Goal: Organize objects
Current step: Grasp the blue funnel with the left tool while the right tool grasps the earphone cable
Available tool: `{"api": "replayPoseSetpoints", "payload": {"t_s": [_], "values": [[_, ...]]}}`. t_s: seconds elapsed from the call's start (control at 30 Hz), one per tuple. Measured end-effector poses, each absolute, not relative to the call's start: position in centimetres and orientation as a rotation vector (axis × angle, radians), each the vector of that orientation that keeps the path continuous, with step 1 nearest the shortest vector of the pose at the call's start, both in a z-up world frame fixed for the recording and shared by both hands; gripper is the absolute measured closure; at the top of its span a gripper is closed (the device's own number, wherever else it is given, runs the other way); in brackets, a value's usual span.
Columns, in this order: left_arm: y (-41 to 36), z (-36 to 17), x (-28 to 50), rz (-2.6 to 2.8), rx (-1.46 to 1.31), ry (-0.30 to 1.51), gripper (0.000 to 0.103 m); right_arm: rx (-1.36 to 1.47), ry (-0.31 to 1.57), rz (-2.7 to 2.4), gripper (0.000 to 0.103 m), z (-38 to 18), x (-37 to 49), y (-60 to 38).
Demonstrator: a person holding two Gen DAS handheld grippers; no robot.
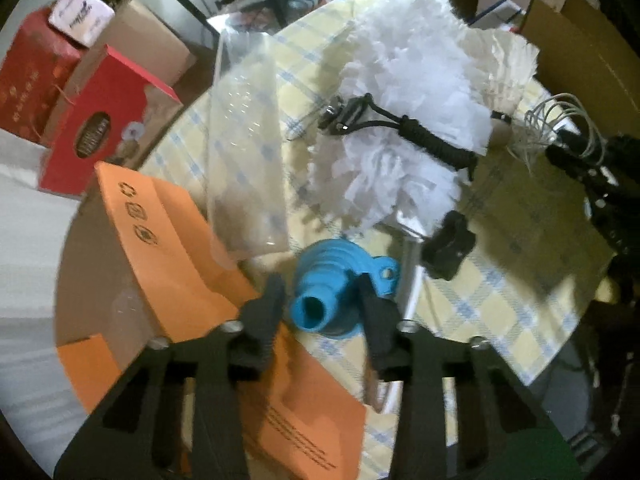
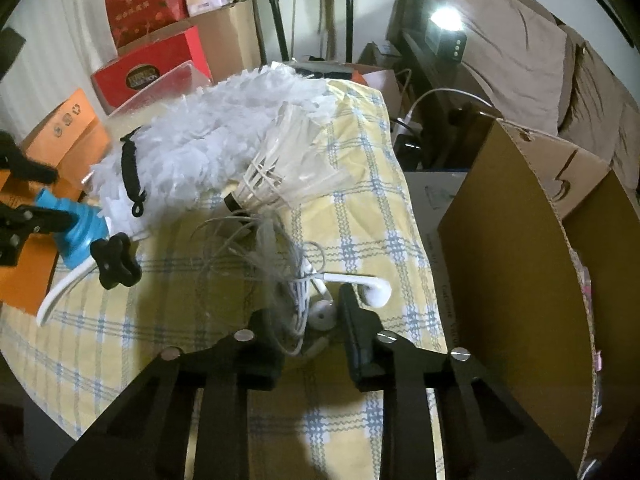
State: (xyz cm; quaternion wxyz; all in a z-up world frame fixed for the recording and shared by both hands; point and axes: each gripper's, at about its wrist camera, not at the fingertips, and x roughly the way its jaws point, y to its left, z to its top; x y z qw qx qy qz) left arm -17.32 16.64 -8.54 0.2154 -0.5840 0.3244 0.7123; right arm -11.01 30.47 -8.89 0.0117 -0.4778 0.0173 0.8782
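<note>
Between left hand-held gripper [image 1: 320, 300] fingers: funnel [image 1: 326, 284] (blue).

One blue funnel [image 1: 336, 292]; one black knob [image 1: 449, 245]; one shuttlecock [image 2: 280, 178]; two red boxes [image 1: 102, 128]

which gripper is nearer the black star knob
Left. The left gripper, closed around the blue funnel, sits right beside the black star knob; the right gripper is further, at the earphones.

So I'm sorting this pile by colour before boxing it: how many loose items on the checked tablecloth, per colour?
Blue: 1, the blue ribbed plastic funnel
Black: 2, the black star-shaped knob and the black braided cord
White: 3, the white fluffy duster, the white feather shuttlecocks, the white wired earphones
Total: 6
</note>
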Motion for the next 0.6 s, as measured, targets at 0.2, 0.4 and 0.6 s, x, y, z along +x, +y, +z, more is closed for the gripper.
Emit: {"api": "replayPoseSetpoints", "payload": {"t_s": [0.2,0.4,0.6], "values": [[16.4,-8.0,-16.8,2.003,-1.597,0.855,0.076,-1.46,0.103,2.783,0.089,-8.2,-10.1,30.7],[15.5,-4.7,-16.4,2.068,-1.511,0.719,0.077,-1.392,0.178,2.83,0.09,-6.3,-9.3,31.3],[14.6,-0.8,-15.9,2.13,-1.419,0.603,0.077,-1.296,0.195,2.896,0.09,-2.7,-8.5,31.3]]}}
